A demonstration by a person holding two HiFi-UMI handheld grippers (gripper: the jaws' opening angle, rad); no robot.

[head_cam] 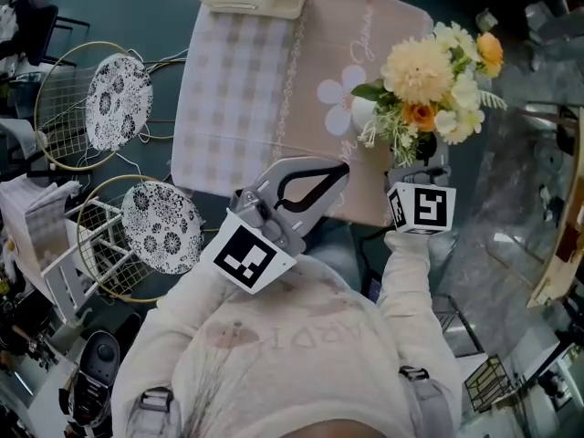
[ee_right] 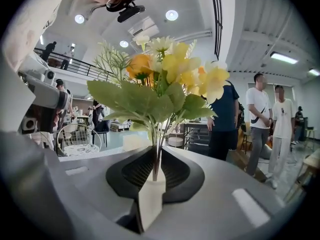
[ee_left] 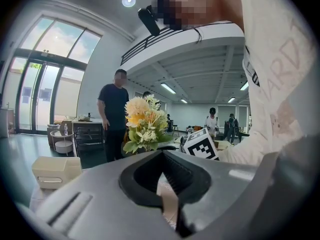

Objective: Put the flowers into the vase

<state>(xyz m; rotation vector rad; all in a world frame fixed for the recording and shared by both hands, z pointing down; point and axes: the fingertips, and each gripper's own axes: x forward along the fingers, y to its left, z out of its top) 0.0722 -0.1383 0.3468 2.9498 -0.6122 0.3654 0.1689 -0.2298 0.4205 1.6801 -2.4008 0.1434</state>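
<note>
**Flowers stand at the upper right of the head view, in the vase; the right claw is slack around the stems.**

Head view, left to right: two wire chairs (head_cam: 59,108) with patterned cushions sit along the left edge, clear of the table (head_cam: 228,108), which is covered by a checked and pink cloth (head_cam: 310,53). The left claw (head_cam: 344,169) is at frame centre, over the near edge of the cloth, with its jaws together and nothing between them. The white vase (head_cam: 362,115) stands near the right corner of the cloth, partly under the blooms. The flowers (head_cam: 429,76), cream, yellow and orange, spread above and to the right of it. The right claw (ee_right: 157,160) sits just below the blooms. In the right gripper view its jaws stand slightly apart, the stems (ee_right: 159,139) upright between the pads with no pressure seen on them, running down into a white mouth.
</note>
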